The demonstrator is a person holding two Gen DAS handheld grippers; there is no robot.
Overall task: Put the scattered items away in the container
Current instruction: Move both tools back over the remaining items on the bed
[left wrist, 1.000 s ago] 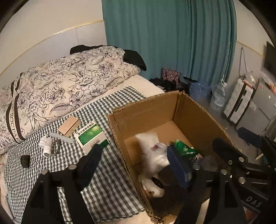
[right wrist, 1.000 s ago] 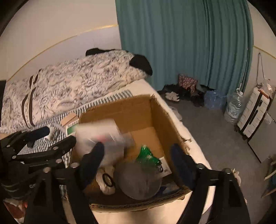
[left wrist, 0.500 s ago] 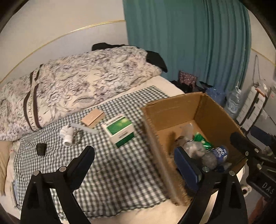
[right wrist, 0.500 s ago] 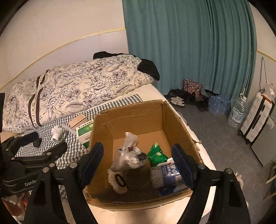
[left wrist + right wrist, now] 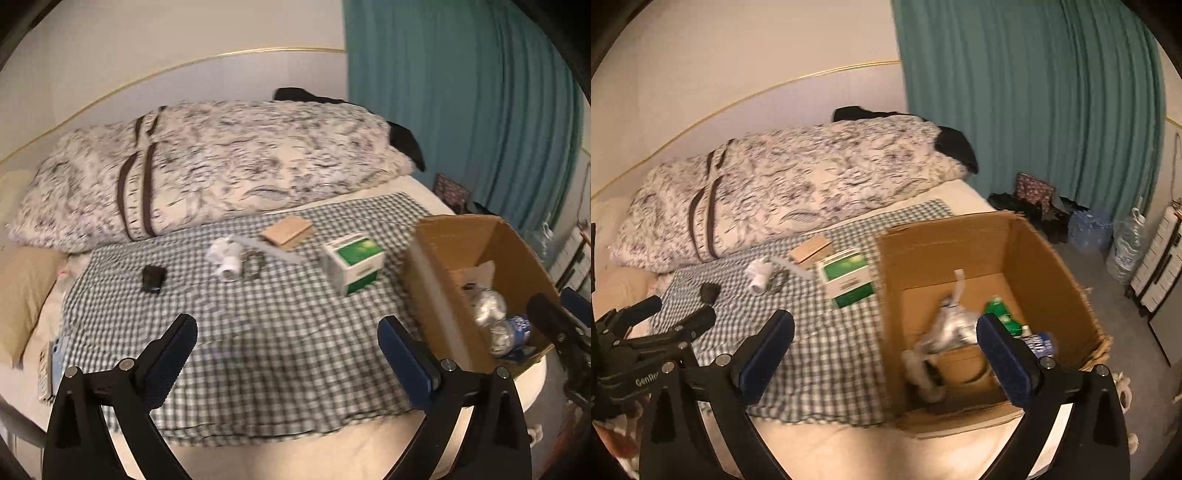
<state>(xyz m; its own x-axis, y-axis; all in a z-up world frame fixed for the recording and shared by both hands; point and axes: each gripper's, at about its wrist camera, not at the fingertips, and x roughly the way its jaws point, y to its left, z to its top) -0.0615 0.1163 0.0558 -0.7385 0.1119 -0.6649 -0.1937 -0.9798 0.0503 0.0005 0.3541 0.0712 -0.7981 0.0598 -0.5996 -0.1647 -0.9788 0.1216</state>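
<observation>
Cardboard box (image 5: 964,258) sat ahead-right of the right gripper (image 5: 882,354), already holding several items. Green-and-white carton (image 5: 352,264), tan pad (image 5: 286,230), white fitting (image 5: 225,260) and black object (image 5: 153,277) lay ahead of the left gripper (image 5: 286,354). Both grippers wide apart, empty. Step judged: between picks; next calls for reaching forward to the carton.

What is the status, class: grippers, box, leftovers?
Both grippers open, empty. Cardboard box partly filled. Green-white carton, white roll, black item remain on checked cloth.

floral duvet (image 5: 221,166) — on bed | teal curtain (image 5: 1027,110) — behind | water jug (image 5: 1126,243) on floor
</observation>
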